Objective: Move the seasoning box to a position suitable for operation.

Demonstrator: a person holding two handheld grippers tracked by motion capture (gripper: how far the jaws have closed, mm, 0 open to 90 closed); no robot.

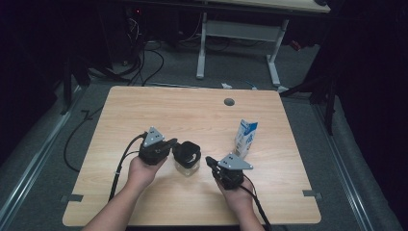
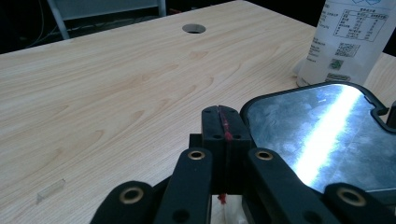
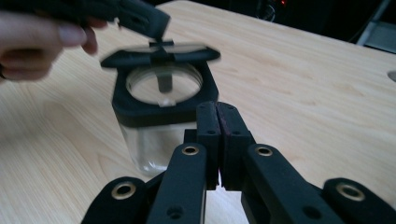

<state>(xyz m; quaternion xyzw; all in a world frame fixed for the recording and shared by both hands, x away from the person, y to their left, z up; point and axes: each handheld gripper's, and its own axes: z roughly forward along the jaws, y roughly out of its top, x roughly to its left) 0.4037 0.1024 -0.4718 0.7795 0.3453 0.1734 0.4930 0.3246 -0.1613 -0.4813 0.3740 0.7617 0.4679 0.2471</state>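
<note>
While I am pinching something thin and red in my left gripper (image 1: 169, 144) beside the clear glass jar with the black square lid (image 1: 186, 157) at frame centre, my right gripper (image 1: 210, 160) is waiting, jaws pressed together, empty; lid seemingly hinged open, closing remaining.

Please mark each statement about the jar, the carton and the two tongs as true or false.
1. The jar has its lid lifted open. True.
2. The carton lies flat on the table. False: it stands upright.
3. The right tongs are wide open. False: their jaws are together, nothing between them.
4. The left tongs are at the lid. True.
5. The jar is full of liquid. False: it looks clear and empty.
</note>
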